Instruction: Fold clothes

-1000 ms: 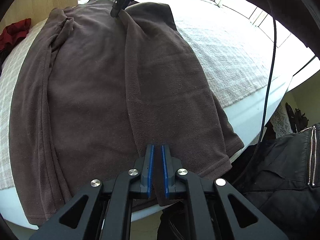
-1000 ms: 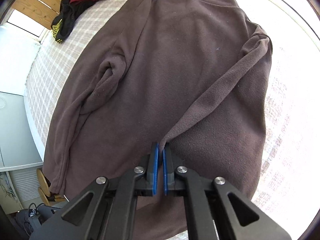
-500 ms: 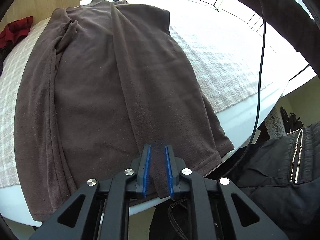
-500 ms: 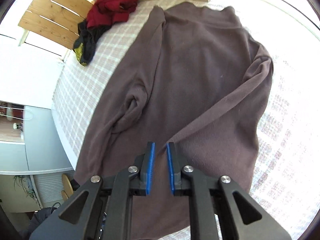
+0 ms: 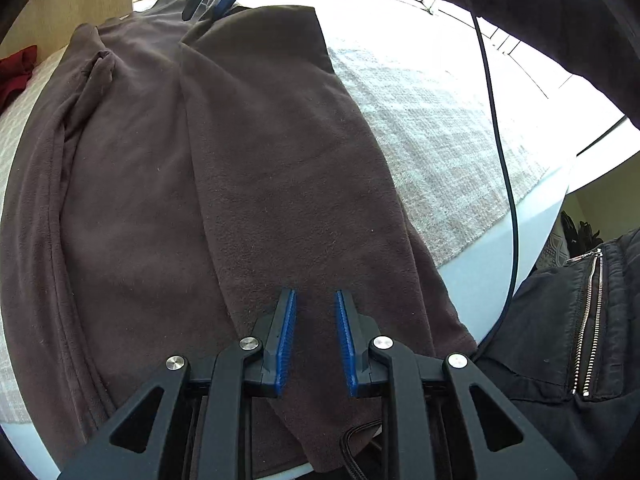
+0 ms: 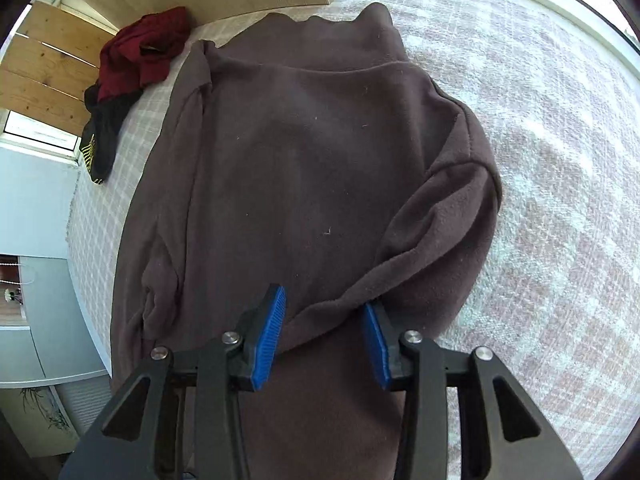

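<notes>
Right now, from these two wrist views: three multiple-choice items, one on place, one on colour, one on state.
1. Where does the red garment lie?
A. on the brown fleece top
B. beside the top's collar end, by the wooden boards
C. on the floor

2. What colour are the gripper pads?
A. blue
B. orange
C. white

3. How does the fleece top lie?
A. rolled up
B. hanging
C. flat with one side folded over

B: it lies on the checked cloth beside the collar.
A: blue on both grippers.
C: the folded flap shows in the left view.

Home: bedspread (image 6: 540,160), strewn clothes (image 6: 140,60)
</notes>
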The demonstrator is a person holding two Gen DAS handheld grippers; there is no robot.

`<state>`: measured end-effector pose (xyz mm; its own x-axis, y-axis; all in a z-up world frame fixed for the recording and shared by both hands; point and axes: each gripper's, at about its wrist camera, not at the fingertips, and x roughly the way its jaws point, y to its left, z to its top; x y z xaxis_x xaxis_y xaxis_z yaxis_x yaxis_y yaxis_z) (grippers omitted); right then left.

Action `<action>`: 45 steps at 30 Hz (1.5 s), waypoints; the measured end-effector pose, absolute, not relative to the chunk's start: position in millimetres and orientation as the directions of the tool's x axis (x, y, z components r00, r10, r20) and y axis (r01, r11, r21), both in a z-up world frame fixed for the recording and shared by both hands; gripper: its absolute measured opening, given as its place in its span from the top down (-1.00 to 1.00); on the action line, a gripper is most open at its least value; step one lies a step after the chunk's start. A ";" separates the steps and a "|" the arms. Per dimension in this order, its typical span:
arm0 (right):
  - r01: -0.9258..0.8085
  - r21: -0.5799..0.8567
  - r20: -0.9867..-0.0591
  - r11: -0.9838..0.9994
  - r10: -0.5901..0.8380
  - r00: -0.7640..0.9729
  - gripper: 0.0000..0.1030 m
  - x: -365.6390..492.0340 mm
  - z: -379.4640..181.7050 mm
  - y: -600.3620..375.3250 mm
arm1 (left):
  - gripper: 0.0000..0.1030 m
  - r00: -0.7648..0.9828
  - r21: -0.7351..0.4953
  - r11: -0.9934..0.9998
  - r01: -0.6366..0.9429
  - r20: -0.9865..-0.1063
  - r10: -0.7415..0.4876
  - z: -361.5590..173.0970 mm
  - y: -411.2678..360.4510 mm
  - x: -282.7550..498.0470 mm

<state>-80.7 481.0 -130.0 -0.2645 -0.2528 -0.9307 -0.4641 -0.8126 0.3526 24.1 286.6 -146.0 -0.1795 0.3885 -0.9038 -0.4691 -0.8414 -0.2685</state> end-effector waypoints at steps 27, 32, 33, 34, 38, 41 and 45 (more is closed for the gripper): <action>-0.425 0.270 -0.927 -0.864 -0.114 -0.356 0.25 55.4 -74.7 463.8 | 0.12 -0.370 0.065 -0.775 -0.629 -0.901 0.225 -144.1 380.8 144.1; -0.402 0.257 -0.927 -0.879 -0.107 -0.359 0.25 61.1 -71.7 454.0 | 0.29 -0.373 0.033 -0.800 -0.599 -0.895 0.243 -152.5 386.7 135.9; -0.400 0.259 -0.926 -0.879 -0.109 -0.361 0.25 61.0 -71.5 453.0 | 0.39 -0.376 0.039 -0.802 -0.596 -0.896 0.236 -152.7 385.9 134.9; -0.397 0.261 -0.926 -0.880 -0.111 -0.362 0.25 60.5 -71.6 452.3 | 0.63 -0.380 0.045 -0.805 -0.592 -0.896 0.229 -152.9 385.2 133.8; -0.394 0.256 -0.926 -0.883 -0.106 -0.363 0.25 55.2 -72.2 452.7 | 0.86 -0.376 0.005 -0.832 -0.554 -0.894 0.245 -151.2 375.9 124.8; -0.388 0.263 -0.925 -0.883 -0.116 -0.362 0.25 47.4 -75.5 456.8 | 0.87 -0.373 -0.069 -0.860 -0.506 -0.881 0.290 -142.6 362.6 118.7; -0.412 0.285 -0.927 -0.866 -0.138 -0.350 0.25 27.4 -86.4 474.2 | 0.87 -0.398 -0.091 -0.881 -0.464 -0.867 0.299 -126.6 346.2 117.2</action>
